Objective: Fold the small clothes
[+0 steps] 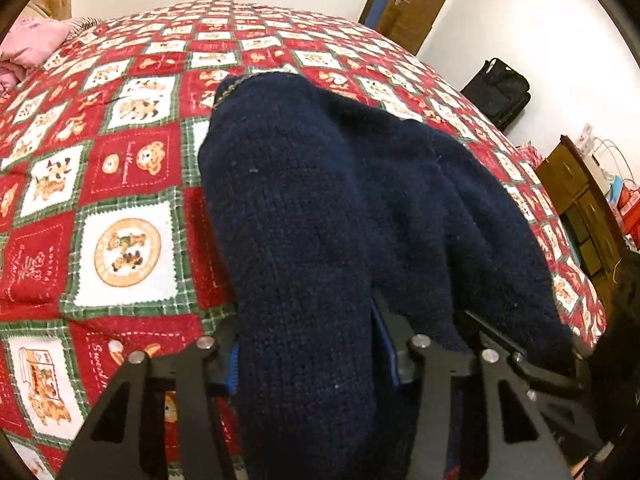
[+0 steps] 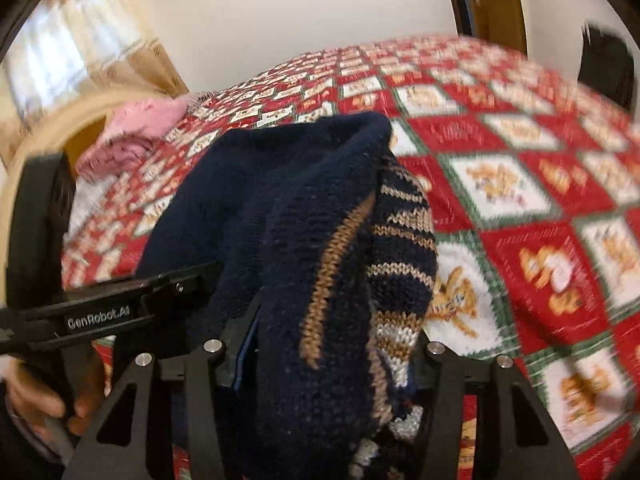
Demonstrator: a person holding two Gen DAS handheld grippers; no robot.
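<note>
A bed under a red checked teddy-bear quilt (image 1: 132, 168) carries the navy knitted sweater (image 1: 320, 200) between the fingers and pink bedding (image 1: 36, 40) far beyond them.

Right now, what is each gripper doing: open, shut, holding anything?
Left gripper: shut on the navy sweater, knit bunched between its jaws.
Right gripper: shut on the same sweater, at its tan-striped part.

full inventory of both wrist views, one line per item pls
knit sweater: 1, navy with tan stripes, on the bed, bunched in both grippers
bedspread: 1, red and white bear check, over the bed
pink cloth: 1, far bed edge
door: 1, brown, back wall
bag: 1, black, floor by wall
drawer cabinet: 1, brown, beside bed
left gripper: black, shut on sweater
right gripper: black, shut on sweater
hand: 1, on the left gripper's handle
</note>
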